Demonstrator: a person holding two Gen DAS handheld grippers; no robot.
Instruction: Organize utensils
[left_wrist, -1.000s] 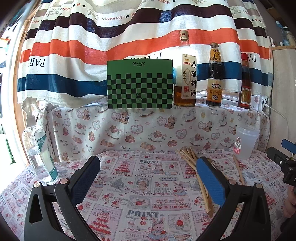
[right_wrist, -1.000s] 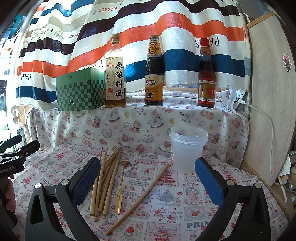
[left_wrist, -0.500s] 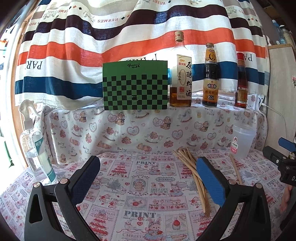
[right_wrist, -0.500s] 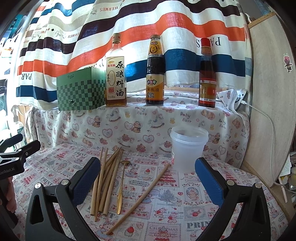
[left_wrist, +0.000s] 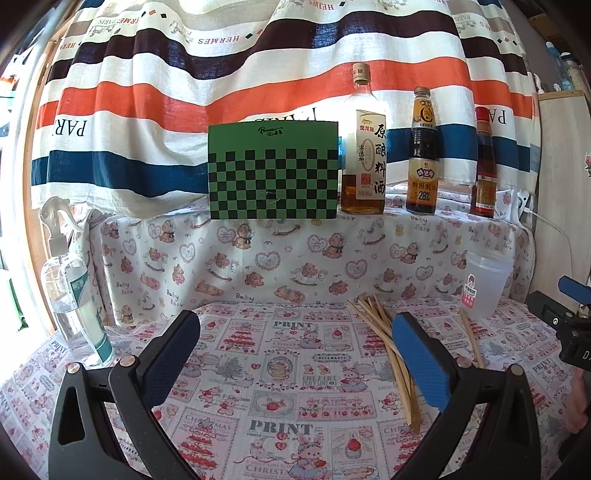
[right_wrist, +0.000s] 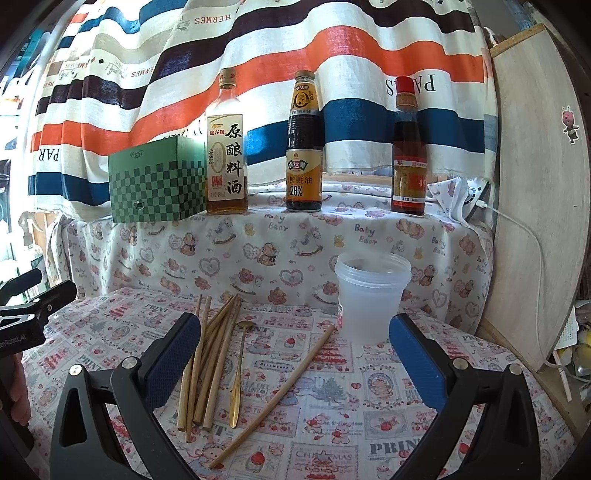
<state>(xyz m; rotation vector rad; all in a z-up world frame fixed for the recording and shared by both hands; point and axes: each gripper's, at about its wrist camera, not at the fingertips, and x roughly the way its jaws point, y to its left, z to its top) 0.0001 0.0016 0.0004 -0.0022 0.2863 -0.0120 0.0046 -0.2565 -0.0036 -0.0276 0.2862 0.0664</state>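
Observation:
Several wooden chopsticks (right_wrist: 207, 365) lie bunched on the patterned tablecloth, with a gold spoon (right_wrist: 238, 373) beside them and one single chopstick (right_wrist: 280, 391) lying slanted toward a clear plastic cup (right_wrist: 371, 295). My right gripper (right_wrist: 295, 362) is open and empty, hovering above these utensils. My left gripper (left_wrist: 295, 358) is open and empty over the cloth; the chopstick bunch (left_wrist: 384, 343) lies by its right finger, and the cup (left_wrist: 485, 284) stands at far right.
A raised shelf at the back holds a green checkered box (left_wrist: 273, 170) and three sauce bottles (right_wrist: 304, 147). A spray bottle (left_wrist: 70, 295) stands at the left. A wooden board (right_wrist: 535, 206) leans at the right with a white cable.
The left gripper has drawn back and tilted slightly, so the shelf and box sit a little lower and left in its view. The right gripper has barely moved.

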